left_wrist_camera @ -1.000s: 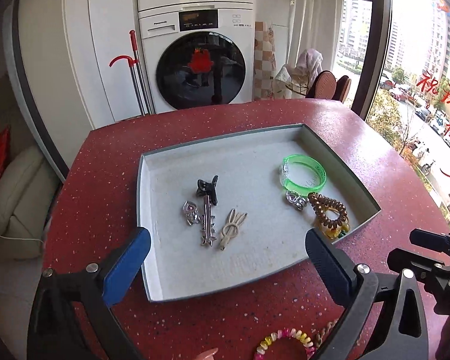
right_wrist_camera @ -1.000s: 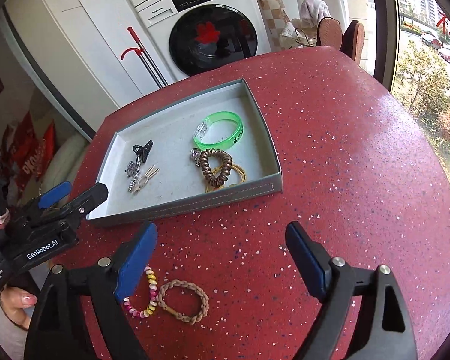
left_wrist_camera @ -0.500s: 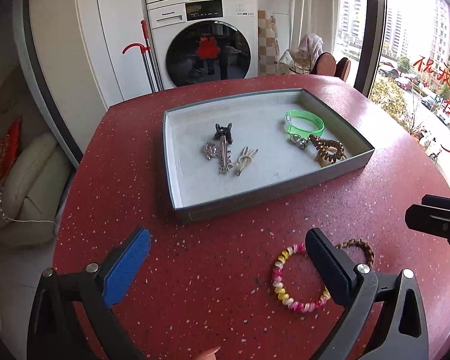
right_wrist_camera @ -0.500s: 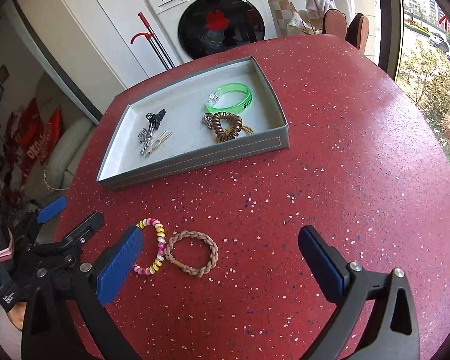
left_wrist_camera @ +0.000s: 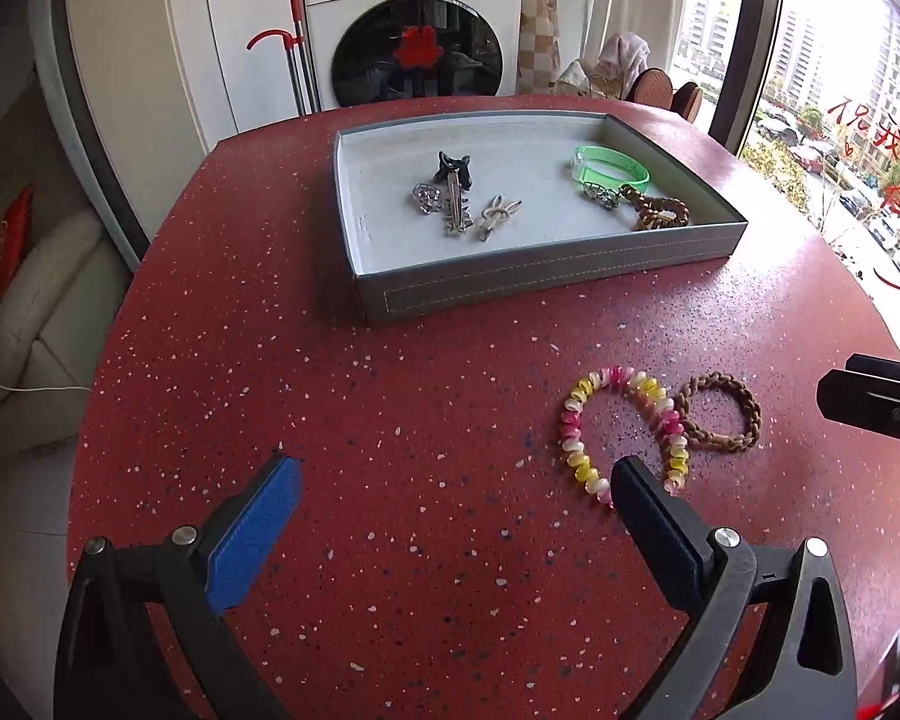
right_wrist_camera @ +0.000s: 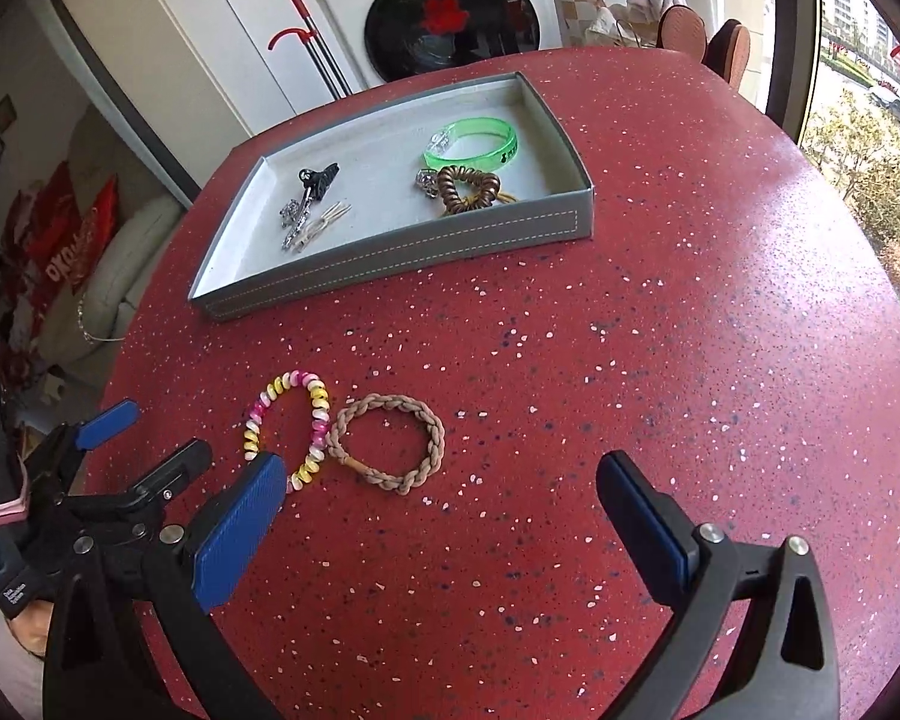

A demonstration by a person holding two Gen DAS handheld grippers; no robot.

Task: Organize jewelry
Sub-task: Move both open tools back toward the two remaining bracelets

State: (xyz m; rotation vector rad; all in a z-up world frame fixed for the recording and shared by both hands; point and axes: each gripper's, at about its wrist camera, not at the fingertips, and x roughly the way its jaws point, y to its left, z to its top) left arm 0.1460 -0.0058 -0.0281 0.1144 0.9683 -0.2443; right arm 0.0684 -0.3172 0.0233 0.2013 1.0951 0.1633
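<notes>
Two pieces are left outside the shallow grey stitched-edge tray on the red speckled round tabletop: a pink, yellow and white spiral-coil bracelet and a tan braided cord bracelet, which lie touching each other near the table's front. The right gripper is held wide apart with nothing between its blue pads, the braided loop lying just ahead of it; the left gripper is likewise spread and empty, its right finger overlapping the coil's near edge in its own view. The step in hand is judged to be the pick-up of one of these loops. A single strand of the rim should be pinched rather than the whole ring spanned, and the point chosen should be kept away from where the two loops meet, so that the neighbour is not dragged along. The coil is glossy, springy plastic and may slip or stretch; the braid is matte, soft and flat, and will probably sag when lifted. The hard tabletop gives little purchase under thin items.
</notes>
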